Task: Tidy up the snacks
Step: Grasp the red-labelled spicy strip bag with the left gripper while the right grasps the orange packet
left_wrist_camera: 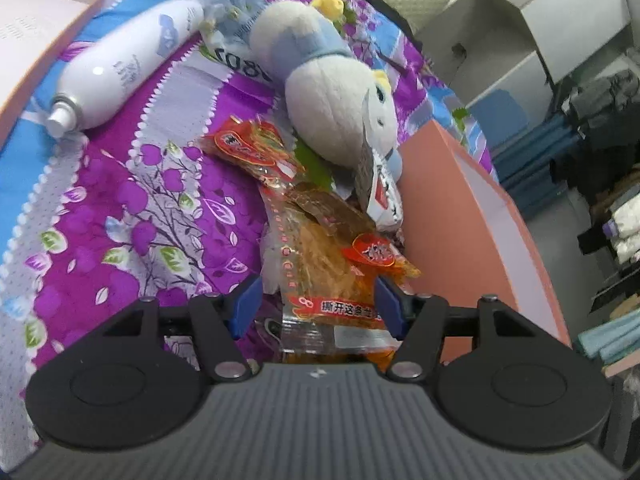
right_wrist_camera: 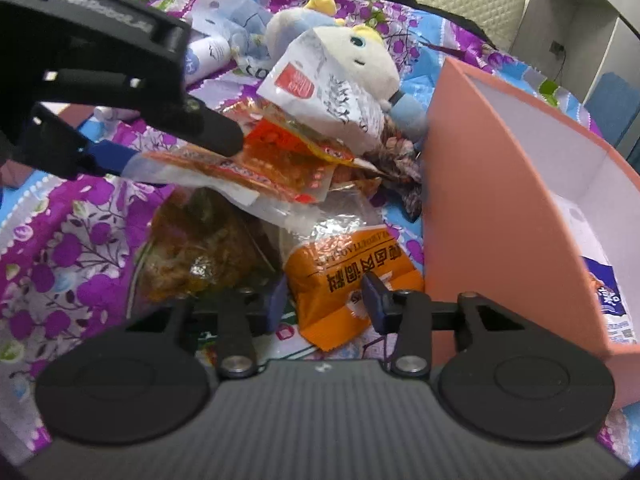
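Note:
My left gripper point(left_wrist_camera: 319, 304) is shut on a clear packet of orange snack point(left_wrist_camera: 332, 264) and holds it above the pile; the right wrist view shows that packet point(right_wrist_camera: 256, 168) sticking out level from the left gripper point(right_wrist_camera: 172, 152). My right gripper point(right_wrist_camera: 326, 300) points down at an orange packet with black lettering point(right_wrist_camera: 352, 268) on the bedsheet. Its blue pads straddle the packet's near part, and I see no squeeze on it. A white packet with a red label point(right_wrist_camera: 320, 92) leans on a white-and-blue plush toy point(right_wrist_camera: 360, 52).
A pink box point(right_wrist_camera: 500, 184) with a white inside stands at the right, a purple-white packet point(right_wrist_camera: 608, 300) in it. A white spray bottle point(left_wrist_camera: 120, 68) and another pink box point(left_wrist_camera: 40, 20) lie far left. A brownish snack bag point(right_wrist_camera: 208, 252) lies on the purple floral bedsheet point(left_wrist_camera: 120, 200).

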The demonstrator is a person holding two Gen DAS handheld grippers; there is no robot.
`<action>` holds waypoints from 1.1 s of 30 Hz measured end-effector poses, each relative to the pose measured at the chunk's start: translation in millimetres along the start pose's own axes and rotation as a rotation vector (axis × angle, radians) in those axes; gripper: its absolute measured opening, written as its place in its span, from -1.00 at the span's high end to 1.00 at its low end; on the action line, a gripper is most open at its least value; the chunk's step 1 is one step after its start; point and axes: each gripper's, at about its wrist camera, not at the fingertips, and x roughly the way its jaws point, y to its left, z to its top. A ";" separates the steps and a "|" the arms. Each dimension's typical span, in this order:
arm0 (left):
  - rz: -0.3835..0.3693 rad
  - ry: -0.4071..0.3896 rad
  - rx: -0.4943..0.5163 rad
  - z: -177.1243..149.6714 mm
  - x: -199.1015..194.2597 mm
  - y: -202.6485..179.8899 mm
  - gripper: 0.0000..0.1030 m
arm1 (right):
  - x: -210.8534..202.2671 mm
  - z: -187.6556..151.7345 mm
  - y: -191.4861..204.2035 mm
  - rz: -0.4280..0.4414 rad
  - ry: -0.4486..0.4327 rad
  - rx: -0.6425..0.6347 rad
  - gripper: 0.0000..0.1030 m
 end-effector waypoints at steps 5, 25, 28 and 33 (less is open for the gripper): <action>-0.010 0.005 0.026 1.5 5.2 -2.6 0.00 | 1.9 1.9 1.1 -0.002 0.003 -0.024 0.49; 0.016 -0.137 0.004 -20.3 -89.0 -11.8 0.62 | -59.1 -0.4 5.2 -0.038 -0.045 -0.077 0.64; 0.040 -0.158 -0.010 -27.7 -108.9 -1.3 0.63 | -70.2 -5.1 9.9 -0.038 -0.047 -0.086 0.65; 0.065 -0.173 -0.061 -43.0 -140.9 23.5 0.66 | -84.6 -16.1 20.6 -0.030 -0.027 -0.099 0.65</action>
